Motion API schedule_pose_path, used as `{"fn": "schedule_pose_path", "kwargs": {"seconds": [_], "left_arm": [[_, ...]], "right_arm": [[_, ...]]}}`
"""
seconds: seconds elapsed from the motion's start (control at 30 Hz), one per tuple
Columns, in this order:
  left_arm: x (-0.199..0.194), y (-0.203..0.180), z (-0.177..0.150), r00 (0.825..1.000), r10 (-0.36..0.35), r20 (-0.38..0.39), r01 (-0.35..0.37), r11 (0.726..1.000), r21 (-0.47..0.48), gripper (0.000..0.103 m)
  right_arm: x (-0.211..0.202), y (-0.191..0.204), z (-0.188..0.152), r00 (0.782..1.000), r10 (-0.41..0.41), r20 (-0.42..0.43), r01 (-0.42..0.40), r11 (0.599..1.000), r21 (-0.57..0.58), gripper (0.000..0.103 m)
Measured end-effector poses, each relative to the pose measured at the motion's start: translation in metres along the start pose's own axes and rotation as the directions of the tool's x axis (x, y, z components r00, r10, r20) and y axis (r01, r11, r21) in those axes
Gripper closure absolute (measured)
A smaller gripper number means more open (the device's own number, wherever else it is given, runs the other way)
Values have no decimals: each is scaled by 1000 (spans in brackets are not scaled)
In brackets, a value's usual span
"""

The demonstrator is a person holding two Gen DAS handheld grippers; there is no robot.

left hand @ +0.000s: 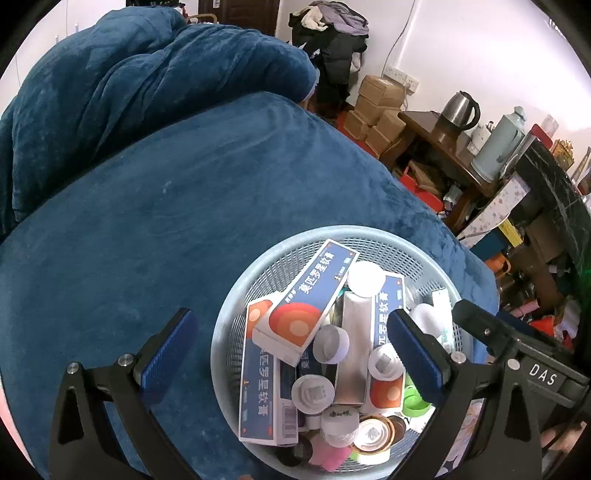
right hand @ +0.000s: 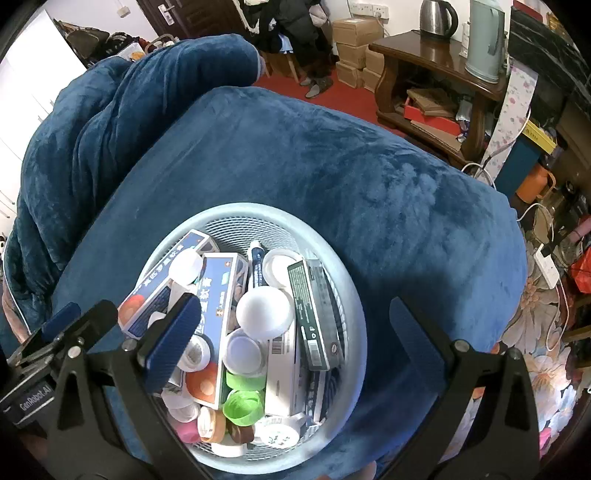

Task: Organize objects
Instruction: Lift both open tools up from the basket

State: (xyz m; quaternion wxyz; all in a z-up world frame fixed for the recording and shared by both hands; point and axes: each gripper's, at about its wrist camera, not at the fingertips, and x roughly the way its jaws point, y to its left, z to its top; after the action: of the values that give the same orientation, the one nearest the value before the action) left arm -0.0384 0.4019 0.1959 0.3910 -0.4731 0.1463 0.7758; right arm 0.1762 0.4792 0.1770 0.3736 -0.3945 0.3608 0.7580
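Note:
A pale blue mesh basket sits on a blue plush bed cover, packed with several blue-and-orange ointment boxes, white jars, green lids and a dark green box. My left gripper hovers open above the basket, its right finger over the contents and its left finger over the cover. My right gripper also hangs open over the basket, holding nothing. The other gripper's body shows at each view's edge.
The blue cover stretches ahead, with a bunched blue blanket at the far left. Beyond the bed's right edge stand a wooden table with a kettle and thermos, cardboard boxes and floor clutter.

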Motion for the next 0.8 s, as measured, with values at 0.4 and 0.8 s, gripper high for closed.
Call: {"fn": "schedule_pose_path", "kwargs": {"seconds": [0.4, 0.8], "left_arm": [[-7, 0, -7, 1000, 20, -9, -20, 1000, 2, 1], [-17, 9, -21, 999, 53, -10, -53, 999, -12, 1]], "right_arm": [[-7, -2, -4, 1000, 10, 16, -10, 1000, 7, 0], [-13, -1, -8, 999, 32, 30, -32, 999, -12, 0]]}}
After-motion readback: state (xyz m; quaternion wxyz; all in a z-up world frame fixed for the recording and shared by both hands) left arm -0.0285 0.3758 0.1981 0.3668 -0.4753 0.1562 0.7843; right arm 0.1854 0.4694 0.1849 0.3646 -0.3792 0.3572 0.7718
